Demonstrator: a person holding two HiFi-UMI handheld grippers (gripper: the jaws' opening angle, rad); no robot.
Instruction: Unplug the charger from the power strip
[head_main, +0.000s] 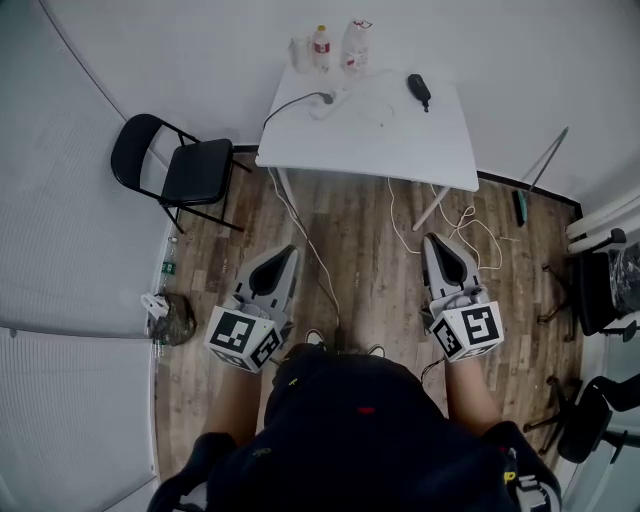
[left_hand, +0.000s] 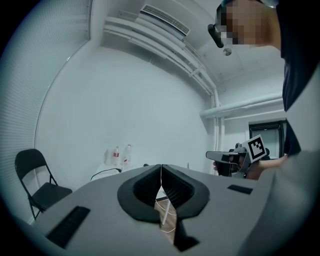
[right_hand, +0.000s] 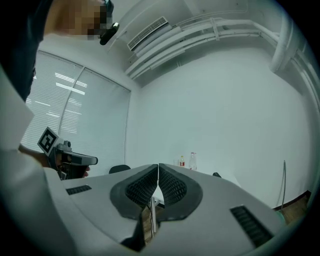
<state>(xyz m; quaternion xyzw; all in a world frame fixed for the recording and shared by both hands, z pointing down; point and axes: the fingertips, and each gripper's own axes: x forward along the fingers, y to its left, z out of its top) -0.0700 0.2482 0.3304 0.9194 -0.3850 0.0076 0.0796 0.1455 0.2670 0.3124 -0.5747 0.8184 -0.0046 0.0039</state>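
Observation:
Far ahead stands a white table. On it lies a white power strip with a dark plug and black cable at its left end; I cannot make out the charger itself. A white cord loops beside it. My left gripper and right gripper hover level over the wooden floor, well short of the table. In the left gripper view the left gripper has its jaws together with nothing between them. The right gripper looks the same in its own view.
A black folding chair stands left of the table. Bottles and a black oblong object sit on the tabletop. White cables trail on the floor under the table. Office chairs crowd the right wall; clutter lies at the left.

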